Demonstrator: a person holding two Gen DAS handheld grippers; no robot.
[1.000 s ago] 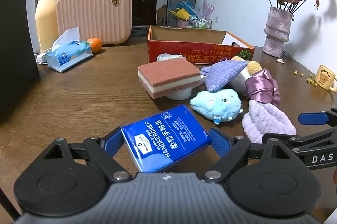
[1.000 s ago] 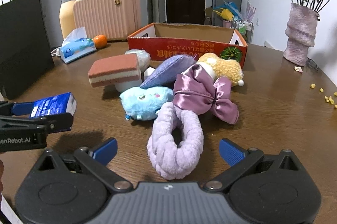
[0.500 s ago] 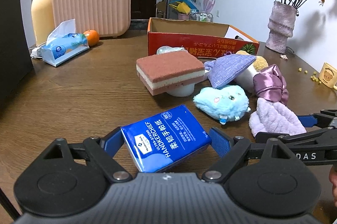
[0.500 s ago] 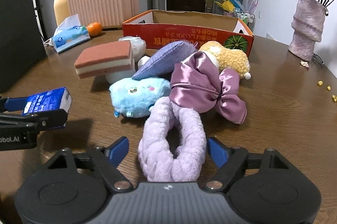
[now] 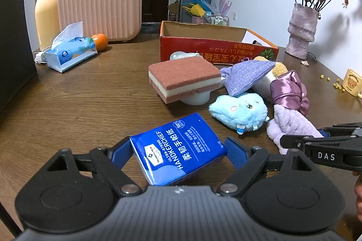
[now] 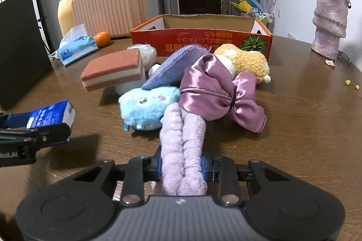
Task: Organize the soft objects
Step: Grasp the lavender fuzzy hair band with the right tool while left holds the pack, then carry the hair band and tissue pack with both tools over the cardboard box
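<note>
Our left gripper pinches the blue handkerchief pack; our right gripper squeezes the fluffy lilac headband. Next, we judge, both go into the orange cardboard box.

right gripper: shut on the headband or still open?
Shut. In the right wrist view the right gripper has both blue pads pressed against the lilac headband, squeezing its loop flat between them.
</note>
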